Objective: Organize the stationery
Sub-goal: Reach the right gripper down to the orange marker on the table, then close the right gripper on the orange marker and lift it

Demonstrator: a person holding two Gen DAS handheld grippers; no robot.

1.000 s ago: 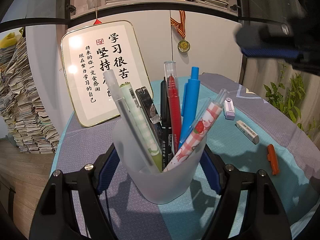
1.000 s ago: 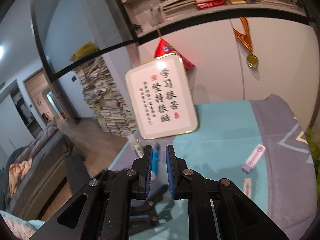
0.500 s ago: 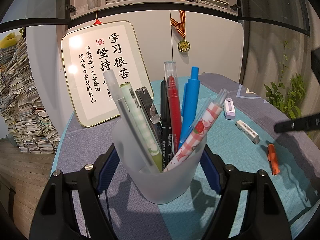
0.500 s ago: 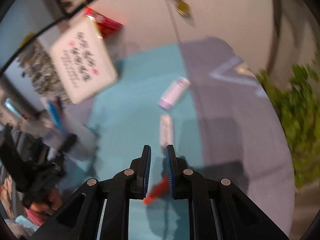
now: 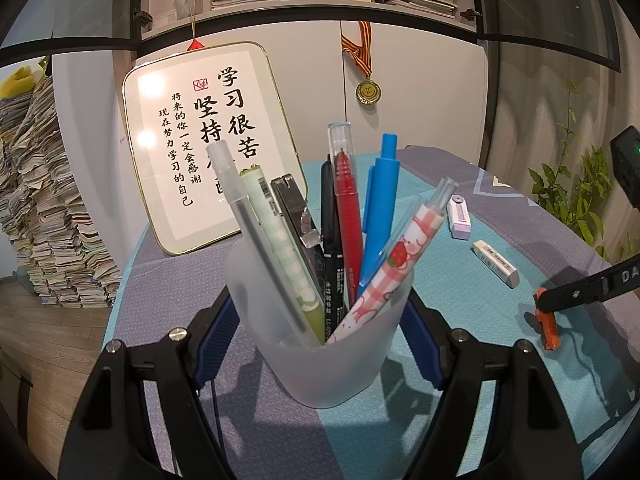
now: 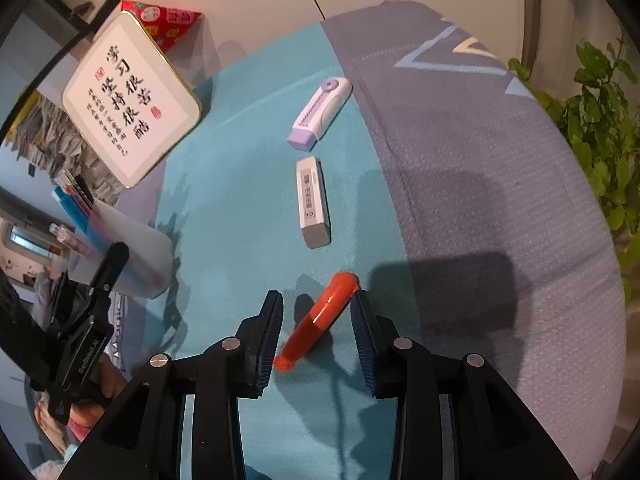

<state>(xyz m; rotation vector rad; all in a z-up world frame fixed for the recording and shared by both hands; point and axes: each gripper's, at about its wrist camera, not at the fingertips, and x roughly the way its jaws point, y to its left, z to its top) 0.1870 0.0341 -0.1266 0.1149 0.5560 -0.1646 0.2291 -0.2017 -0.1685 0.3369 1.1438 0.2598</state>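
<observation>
My left gripper [image 5: 320, 316] is shut on a frosted plastic pen cup [image 5: 320, 340] that stands on the tablecloth and holds several pens. The cup also shows at the left of the right wrist view [image 6: 132, 256]. My right gripper [image 6: 318, 322] is open, low over the table, its jaws on either side of an orange cutter [image 6: 320, 318] lying diagonally; the cutter also shows in the left wrist view [image 5: 546, 320]. A white eraser [image 6: 313, 202] and a purple-and-white correction tape [image 6: 320, 114] lie beyond it.
A framed calligraphy board [image 5: 208, 140] leans against the cabinet behind the cup. A potted plant [image 6: 600, 120] stands past the table's right edge. Stacks of books [image 5: 48, 220] stand on the floor to the left. The tablecloth [image 6: 240, 200] is teal and grey.
My right gripper has swung down from facing the board to the table, opened, and come around the orange cutter. My left gripper and the cup have not moved.
</observation>
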